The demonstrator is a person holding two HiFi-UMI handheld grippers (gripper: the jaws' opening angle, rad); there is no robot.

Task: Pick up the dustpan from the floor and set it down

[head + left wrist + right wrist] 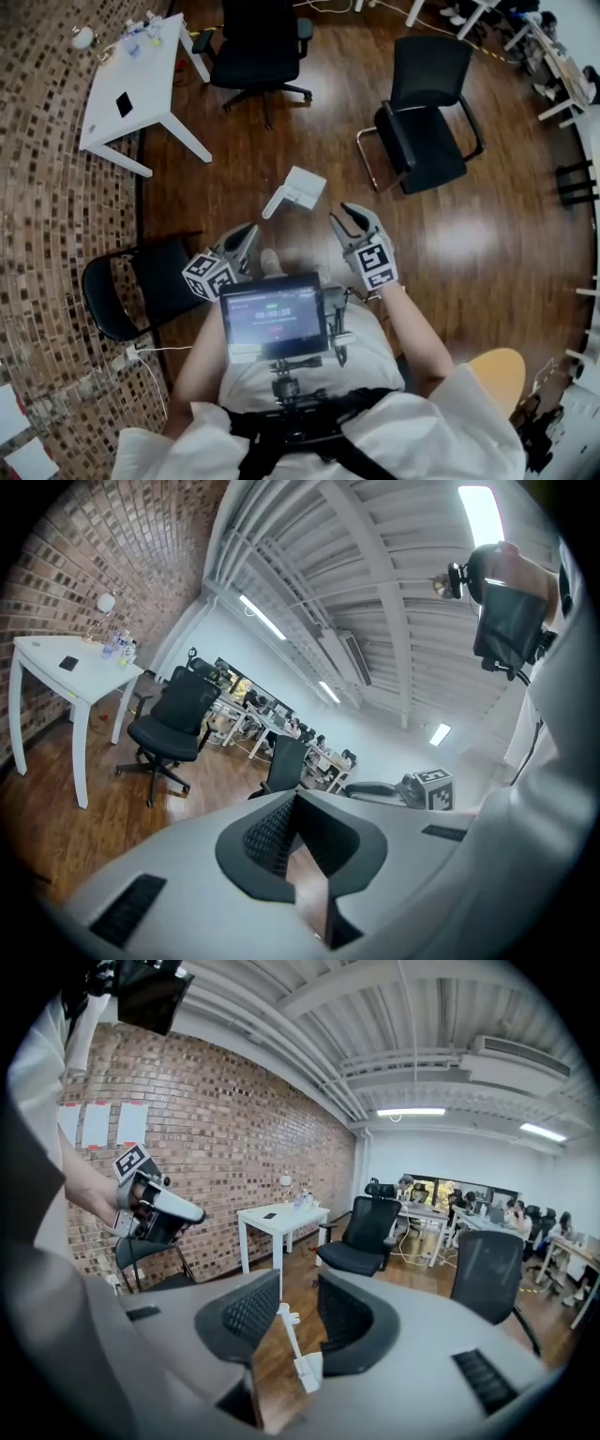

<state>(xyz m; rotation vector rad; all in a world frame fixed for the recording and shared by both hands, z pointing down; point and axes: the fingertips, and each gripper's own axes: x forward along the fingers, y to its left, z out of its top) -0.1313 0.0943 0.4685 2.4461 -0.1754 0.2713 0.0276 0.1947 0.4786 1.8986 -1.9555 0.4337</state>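
White plastic dustpan (302,187) is shown lying on the wooden floor (469,234) at frame centre. It is judged light, stiff and smooth, best pinched by its narrow handle (275,203). Left gripper (249,234) is clenched empty; right gripper (345,217) is parted, nothing grasped.

R gripper (298,1309) jaws apart, nothing gripped. White dustpan (307,1369) shows thru gap, on wood floor (427,1277). L gripper (187,1213) at left, w/ brick wall (234,1119) behind.
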